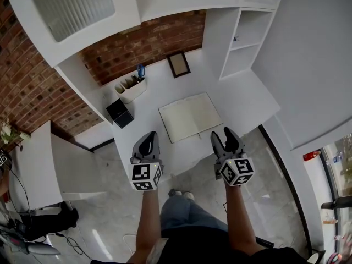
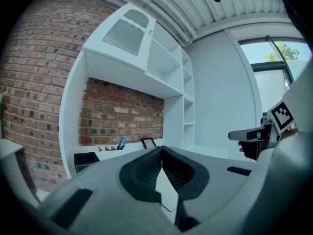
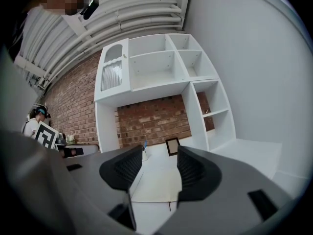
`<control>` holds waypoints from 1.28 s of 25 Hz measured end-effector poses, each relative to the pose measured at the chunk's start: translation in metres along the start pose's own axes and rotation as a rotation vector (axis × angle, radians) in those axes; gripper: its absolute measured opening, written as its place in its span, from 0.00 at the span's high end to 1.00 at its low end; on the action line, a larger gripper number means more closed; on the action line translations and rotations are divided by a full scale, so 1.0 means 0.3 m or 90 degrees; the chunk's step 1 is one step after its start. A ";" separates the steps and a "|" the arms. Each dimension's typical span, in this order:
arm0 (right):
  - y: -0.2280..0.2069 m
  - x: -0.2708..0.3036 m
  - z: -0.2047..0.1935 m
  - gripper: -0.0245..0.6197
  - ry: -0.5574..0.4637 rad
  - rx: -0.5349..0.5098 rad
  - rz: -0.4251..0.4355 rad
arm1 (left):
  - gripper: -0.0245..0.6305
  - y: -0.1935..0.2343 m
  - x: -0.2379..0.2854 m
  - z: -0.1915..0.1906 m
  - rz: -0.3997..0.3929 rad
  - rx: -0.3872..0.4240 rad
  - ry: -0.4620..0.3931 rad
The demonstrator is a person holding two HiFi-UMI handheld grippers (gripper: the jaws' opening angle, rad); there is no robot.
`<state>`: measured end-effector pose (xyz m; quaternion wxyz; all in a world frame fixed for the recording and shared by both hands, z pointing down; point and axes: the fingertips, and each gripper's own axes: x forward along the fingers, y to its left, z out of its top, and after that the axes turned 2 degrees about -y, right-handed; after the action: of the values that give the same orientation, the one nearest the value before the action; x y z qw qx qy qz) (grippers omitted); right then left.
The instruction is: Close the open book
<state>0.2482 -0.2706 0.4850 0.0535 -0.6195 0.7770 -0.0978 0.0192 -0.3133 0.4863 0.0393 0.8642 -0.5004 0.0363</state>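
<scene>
"What is the head view giving you that the others aren't?"

"The whole book (image 1: 190, 116). It's lying open and flat on the white bench (image 1: 242, 98), near the front edge. Both tongs are hanging at that edge, the left tongs (image 1: 147, 139) off the book's left corner and the right tongs (image 1: 223, 135) off its right. Neither is touching it."

"And close up?"

"The left gripper view is showing the left tongs (image 2: 161, 150) pressed together on nothing and pointing at the brick wall. The right gripper view is showing the right tongs (image 3: 160, 156) spread, with the book (image 3: 156, 182) lying beyond the gap."

"Any room around it?"

"Bare bench is running right of the book as far as the shelves (image 1: 245, 43). A black box (image 1: 120, 113) and a pen pot (image 1: 131, 89) are standing off to the left, and a frame (image 1: 179, 64) is standing at the back. All are apart from the book."
</scene>
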 end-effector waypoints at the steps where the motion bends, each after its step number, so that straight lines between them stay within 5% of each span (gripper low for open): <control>1: -0.001 0.008 -0.001 0.65 0.004 -0.001 0.000 | 0.95 0.004 0.005 0.001 0.000 -0.003 0.000; 19: 0.013 0.076 -0.010 0.65 0.027 -0.039 -0.007 | 0.95 0.066 0.069 0.037 -0.018 -0.017 -0.007; 25: 0.041 0.157 -0.016 0.65 0.084 -0.157 0.063 | 0.95 0.079 0.068 0.020 -0.016 -0.027 -0.004; 32: 0.135 0.264 -0.046 0.65 0.175 -0.369 0.225 | 0.95 0.104 0.068 -0.009 -0.005 -0.041 0.002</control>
<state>0.1888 -0.3378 0.4927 -0.2133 -0.4460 0.8675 0.0547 0.0023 -0.3460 0.4920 0.0683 0.8645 -0.4976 0.0215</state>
